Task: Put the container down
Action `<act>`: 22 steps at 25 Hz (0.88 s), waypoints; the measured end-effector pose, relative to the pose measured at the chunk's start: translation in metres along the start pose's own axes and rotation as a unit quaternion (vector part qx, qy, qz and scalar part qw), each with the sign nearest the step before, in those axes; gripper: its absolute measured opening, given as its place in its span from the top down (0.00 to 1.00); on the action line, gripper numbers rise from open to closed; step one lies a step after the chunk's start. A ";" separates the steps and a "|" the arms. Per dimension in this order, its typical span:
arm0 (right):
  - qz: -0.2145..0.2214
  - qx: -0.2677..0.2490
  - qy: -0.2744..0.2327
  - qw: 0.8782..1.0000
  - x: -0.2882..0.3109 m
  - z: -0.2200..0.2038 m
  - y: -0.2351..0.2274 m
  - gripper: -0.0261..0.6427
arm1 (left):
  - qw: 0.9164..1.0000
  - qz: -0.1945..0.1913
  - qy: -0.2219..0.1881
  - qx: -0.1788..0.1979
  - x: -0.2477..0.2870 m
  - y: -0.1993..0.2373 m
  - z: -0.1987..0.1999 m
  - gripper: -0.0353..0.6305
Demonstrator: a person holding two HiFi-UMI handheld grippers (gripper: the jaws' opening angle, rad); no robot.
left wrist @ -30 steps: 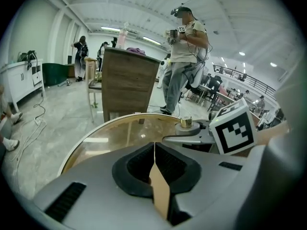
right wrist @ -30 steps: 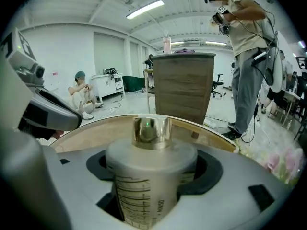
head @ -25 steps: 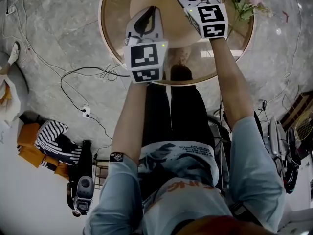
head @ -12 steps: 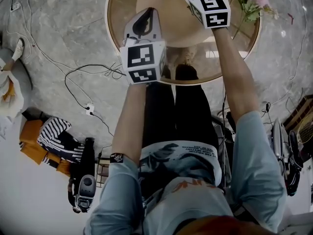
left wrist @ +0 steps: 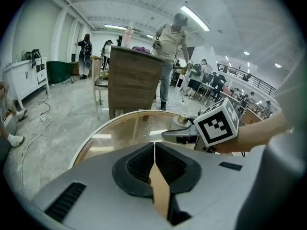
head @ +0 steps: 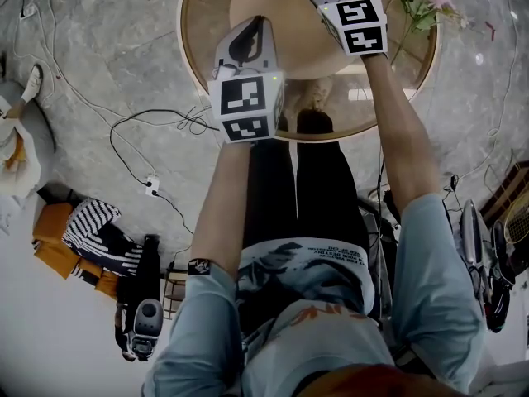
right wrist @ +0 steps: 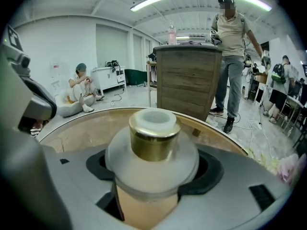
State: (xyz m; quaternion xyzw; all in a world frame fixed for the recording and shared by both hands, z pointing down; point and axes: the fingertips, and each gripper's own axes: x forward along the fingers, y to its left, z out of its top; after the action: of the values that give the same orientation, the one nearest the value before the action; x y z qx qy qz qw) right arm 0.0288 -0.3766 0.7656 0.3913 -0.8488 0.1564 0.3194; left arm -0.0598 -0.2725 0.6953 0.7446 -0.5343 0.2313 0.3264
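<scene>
Right gripper jaws clamp the frosted white round container with shiny gold neck, over the round glass table with tan rim. Left gripper jaws pressed together, nothing between. Grey marble floor; boxy wooden cabinet beyond the table.

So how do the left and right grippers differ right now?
The left gripper is shut on nothing; the right gripper is shut on the gold-capped container. The right gripper reaches farther across the round table than the left gripper. Both are over the table.
</scene>
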 end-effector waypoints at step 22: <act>-0.005 0.132 -0.007 0.991 -0.134 -0.055 0.026 0.88 | 1.000 0.004 -0.021 -0.006 -0.045 -0.044 -0.012 0.90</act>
State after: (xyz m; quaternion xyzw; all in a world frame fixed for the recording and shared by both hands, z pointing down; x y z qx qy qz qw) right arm 0.0975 -0.2556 0.7171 0.4352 -0.8210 0.2626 0.2600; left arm -0.0329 -0.2253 0.6624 0.7452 -0.5454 0.2136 0.3187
